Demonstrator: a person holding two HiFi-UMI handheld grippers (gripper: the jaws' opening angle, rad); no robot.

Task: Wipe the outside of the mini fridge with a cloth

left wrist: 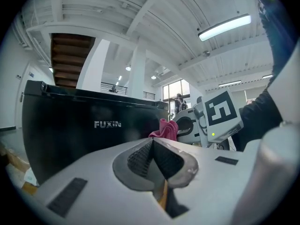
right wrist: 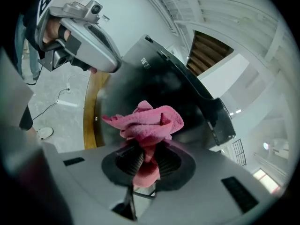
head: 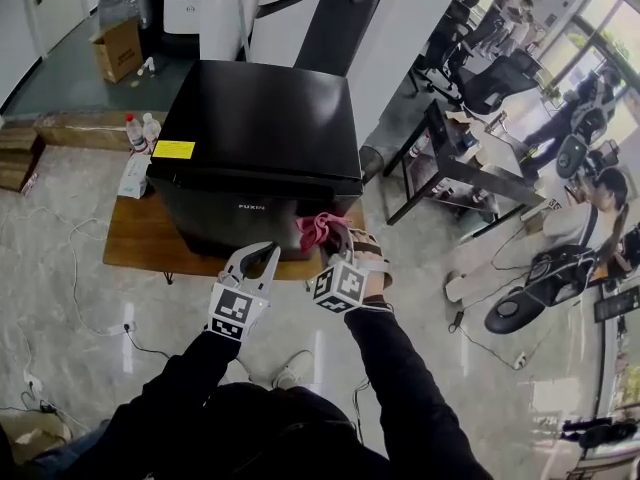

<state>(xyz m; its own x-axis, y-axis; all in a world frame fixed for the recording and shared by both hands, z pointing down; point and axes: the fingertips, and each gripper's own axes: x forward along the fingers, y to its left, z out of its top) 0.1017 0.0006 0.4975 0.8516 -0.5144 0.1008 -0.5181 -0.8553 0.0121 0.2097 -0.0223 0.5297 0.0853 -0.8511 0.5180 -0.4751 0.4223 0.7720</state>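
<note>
Right gripper view puts the pink cloth (right wrist: 145, 123) first: it is bunched into a loose wad ahead of my right gripper (right wrist: 145, 156), whose jaws are clenched on a fold of it, with a tail hanging down between the pads. It looks soft, light and limp, so I judge it will crumple rather than lie flat. A pinch near its middle, with plenty of wad left forward, seems the best hold for pressing it to a panel.

Behind the wad stands the mini fridge (head: 260, 128), black and glossy, on a low wooden surface (head: 135, 243). In the head view the cloth (head: 318, 230) sits at the lower right of the fridge's front face. I cannot tell whether it touches the door or is just off it. The fridge looks stiff, smooth and heavy enough to stay put under light strokes, though I would guess a hard shove could shift it on the wood. A yellow sticker (head: 173, 149) marks the near left corner of its top.

My left gripper (head: 265, 256) hangs just left of the right one, near the front face, jaws pressed together on nothing. Its own view shows the pads meeting, with the brand lettering beyond.

Two bottles (head: 140, 128) stand at the fridge's left side
</note>
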